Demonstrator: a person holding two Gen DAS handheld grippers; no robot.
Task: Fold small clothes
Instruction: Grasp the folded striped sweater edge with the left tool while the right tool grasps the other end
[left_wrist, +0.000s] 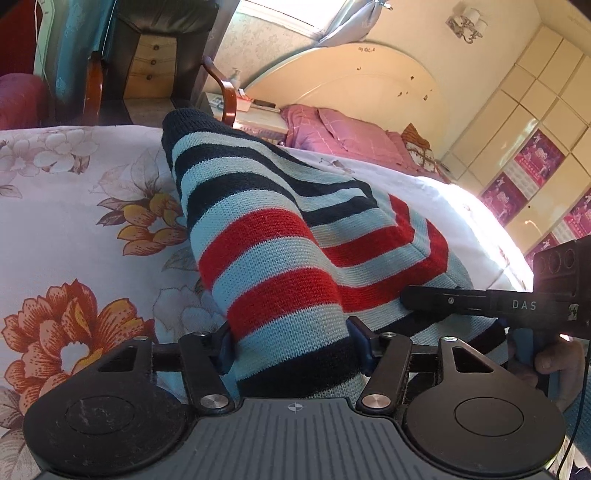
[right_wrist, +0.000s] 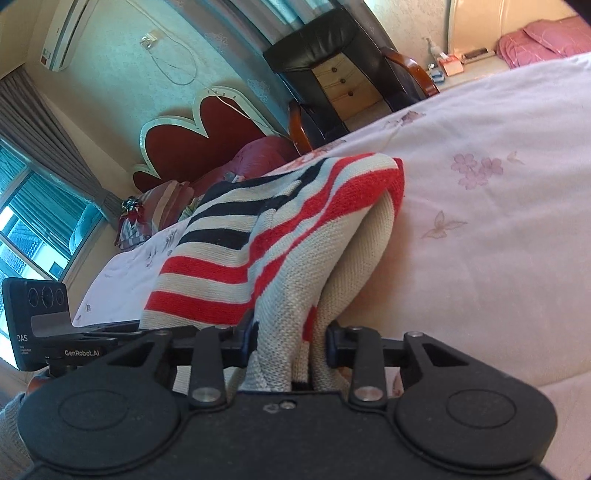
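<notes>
One striped sweater (left_wrist: 295, 236) fills the frame's centre, lifted off the flowered bedsheet (left_wrist: 74, 206), with bare sheet at left. The left gripper (left_wrist: 290, 343) is clamped on its hem. The right gripper (right_wrist: 291, 338) is clamped on another bunched edge at lower centre, open sheet to the right.

sweater (right_wrist: 280, 229) hem hidden between tongs (right_wrist: 291, 341)

Left gripper (left_wrist: 291, 345): matte black linkage arms, silver pivot screws, round black hubs, blue pads on jaws, ribbed grey top plate, crosshair mark. Right gripper (right_wrist: 291, 338): same black build. White "DAS", "GenRobot.AI" lettering. Bare skin on hand (left_wrist: 554, 363).
</notes>
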